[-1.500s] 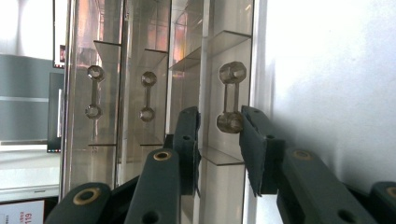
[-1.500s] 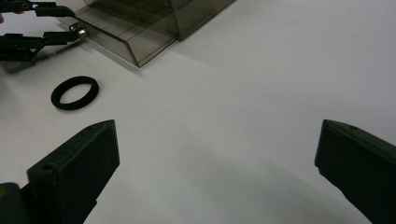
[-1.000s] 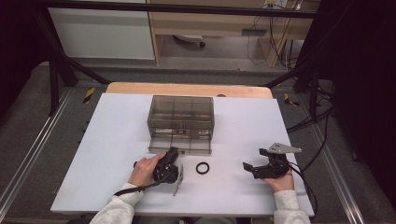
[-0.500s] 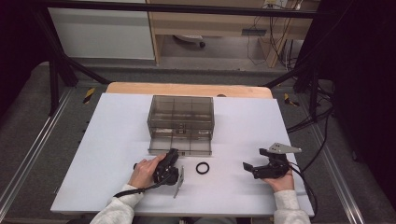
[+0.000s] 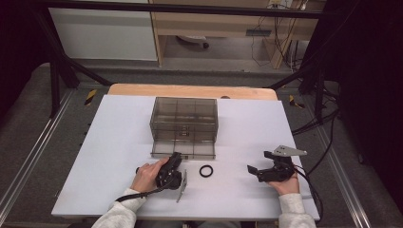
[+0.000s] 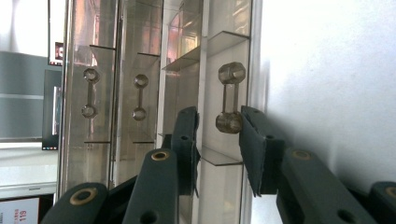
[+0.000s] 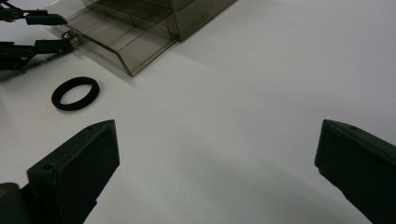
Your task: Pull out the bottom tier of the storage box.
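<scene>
High view: a smoked-plastic drawer cabinet [image 5: 184, 121] stood at mid-table, its lowest drawer [image 5: 183, 149] pulled partly out toward the person. The left gripper [image 5: 175, 160] met that drawer's front; the right gripper [image 5: 254, 170] rested well apart at the right, and a black rubber ring [image 5: 206, 171] lay between them on the white table [image 5: 109, 142].

In the left gripper view, the jaws stood on either side of the dumbbell-shaped drawer handle [image 6: 229, 98], narrowed about its lower knob; whether the pads pressed on it could not be told. In the right gripper view, the jaws were spread wide over bare table, holding nothing.

To draw the drawer well, the pinch should probably seat squarely on the handle, and the pull run straight and level toward the table's near edge, lest the light cabinet slide.

Count: one cabinet, three handles visible, one ring, two grippers.
</scene>
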{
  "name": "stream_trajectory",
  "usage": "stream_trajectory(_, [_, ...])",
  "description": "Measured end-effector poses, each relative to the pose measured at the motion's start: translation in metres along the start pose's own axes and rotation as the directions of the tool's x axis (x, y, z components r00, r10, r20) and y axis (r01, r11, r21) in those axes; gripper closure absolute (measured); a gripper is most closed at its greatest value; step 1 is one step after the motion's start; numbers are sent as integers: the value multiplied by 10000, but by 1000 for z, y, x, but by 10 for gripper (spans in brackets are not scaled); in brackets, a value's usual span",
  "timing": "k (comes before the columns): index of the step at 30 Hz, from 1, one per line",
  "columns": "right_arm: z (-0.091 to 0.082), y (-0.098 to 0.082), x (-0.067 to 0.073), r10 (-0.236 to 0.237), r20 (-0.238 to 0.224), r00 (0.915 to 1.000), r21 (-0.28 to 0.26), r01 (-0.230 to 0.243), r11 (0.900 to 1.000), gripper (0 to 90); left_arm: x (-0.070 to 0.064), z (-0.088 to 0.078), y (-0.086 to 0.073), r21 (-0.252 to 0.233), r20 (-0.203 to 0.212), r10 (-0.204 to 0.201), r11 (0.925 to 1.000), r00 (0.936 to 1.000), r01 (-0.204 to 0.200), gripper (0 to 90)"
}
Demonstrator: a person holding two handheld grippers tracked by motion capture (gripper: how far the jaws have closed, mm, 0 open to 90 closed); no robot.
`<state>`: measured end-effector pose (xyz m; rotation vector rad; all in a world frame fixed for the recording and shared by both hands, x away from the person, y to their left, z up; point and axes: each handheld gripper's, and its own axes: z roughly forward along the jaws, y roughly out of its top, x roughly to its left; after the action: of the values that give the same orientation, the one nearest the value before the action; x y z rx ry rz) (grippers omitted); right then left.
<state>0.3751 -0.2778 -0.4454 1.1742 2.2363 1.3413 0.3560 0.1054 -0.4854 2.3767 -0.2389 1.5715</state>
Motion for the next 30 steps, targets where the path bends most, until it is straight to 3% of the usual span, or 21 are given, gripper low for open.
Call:
stream_trajectory(12, [0,0,0,3,-5,10000,1,-3,10000,4,1,0,0,-49,124,-180,9998,9998,181,666])
stream_trajectory(20, [0,0,0,5,-4,10000,-1,-5,10000,4,4,-1,0,-81,456,-534,9985,9975,538,630])
stream_trajectory(30, [0,0,0,48,0,10000,7,-48,10000,4,12,-4,-2,-79,945,-1130,9934,9891,1143,563])
